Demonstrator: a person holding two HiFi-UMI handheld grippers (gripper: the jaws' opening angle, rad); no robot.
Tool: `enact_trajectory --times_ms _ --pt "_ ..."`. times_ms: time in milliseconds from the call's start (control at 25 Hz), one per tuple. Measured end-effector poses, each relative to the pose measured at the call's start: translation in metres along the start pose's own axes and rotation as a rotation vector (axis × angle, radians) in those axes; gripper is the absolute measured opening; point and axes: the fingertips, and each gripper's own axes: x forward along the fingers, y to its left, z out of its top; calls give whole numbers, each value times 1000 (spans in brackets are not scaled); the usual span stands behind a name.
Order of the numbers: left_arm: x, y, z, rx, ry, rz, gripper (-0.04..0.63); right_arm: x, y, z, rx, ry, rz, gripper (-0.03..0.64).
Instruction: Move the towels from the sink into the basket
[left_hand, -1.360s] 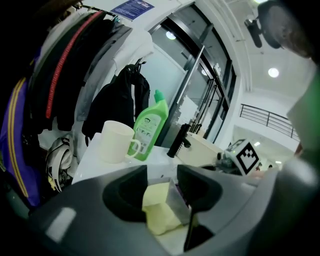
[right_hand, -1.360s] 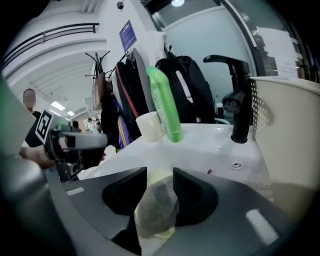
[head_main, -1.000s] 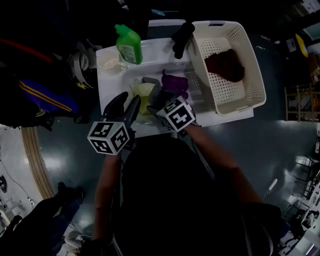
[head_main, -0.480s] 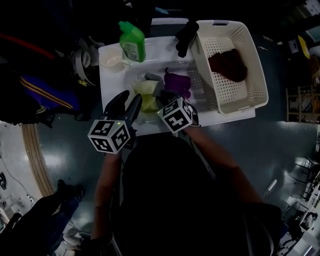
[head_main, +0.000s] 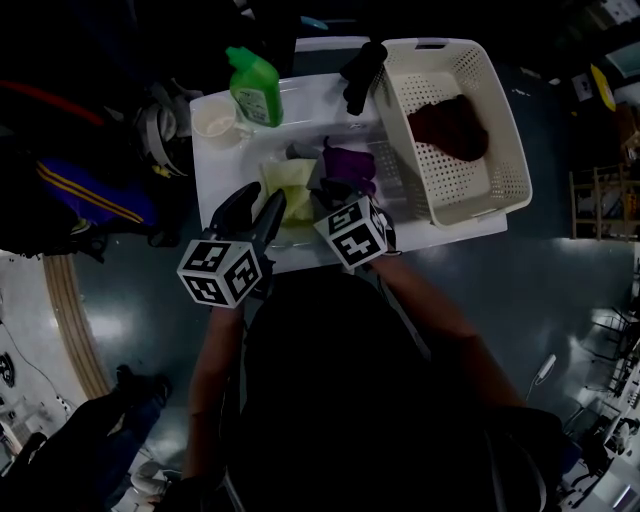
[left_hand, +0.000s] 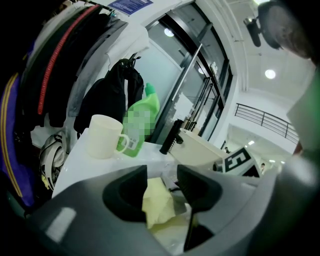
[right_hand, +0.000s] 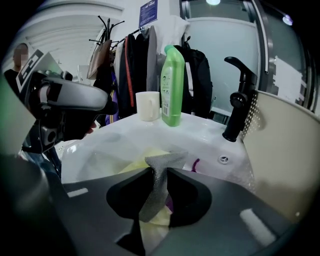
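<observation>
In the white sink (head_main: 213, 165) lie a yellow towel (head_main: 285, 182), a grey towel (head_main: 302, 154) and a purple towel (head_main: 349, 162). My right gripper (right_hand: 159, 186) has just been closing and is now shut on the grey towel (right_hand: 163, 163), which stands up in a pinched fold between its jaws. In the head view the right gripper (head_main: 325, 195) is over the sink's middle. My left gripper (head_main: 262, 198) hovers at the sink's near-left edge. It is open (left_hand: 162, 182), and the yellow towel (left_hand: 157, 201) shows through the gap. The white basket (head_main: 503, 112) holds a dark red towel (head_main: 450, 128).
A green bottle (head_main: 255, 88) and a white cup (head_main: 215, 120) stand on the sink's far-left rim. The black faucet (head_main: 361, 74) rises between sink and basket. The basket's wall (right_hand: 285, 150) stands close on the right. Coats and bags hang at the left.
The right gripper has shifted and tilted a little over the sink, beside the grey towel. The left gripper has stayed where it was.
</observation>
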Motion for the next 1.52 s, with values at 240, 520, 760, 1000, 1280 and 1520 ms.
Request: enact_trajectory --times_ms 240,520,760,1000,1280,1520 --pt "2 -6 2 1 -4 -9 178 -14 -4 13 24 -68 2 5" --pt "5 -12 5 10 -10 -18 178 -35 -14 32 46 -120 23 2" --pt "7 -21 14 26 -32 -34 169 -68 -24 68 33 -214 29 2" --pt "8 -40 37 31 -85 -76 89 -99 -30 94 52 -262 55 2" --pt "14 -61 65 60 -106 -110 60 -128 -49 111 102 -327 58 2" --pt "27 -85 91 124 -114 -157 51 -173 -83 139 129 -435 23 2"
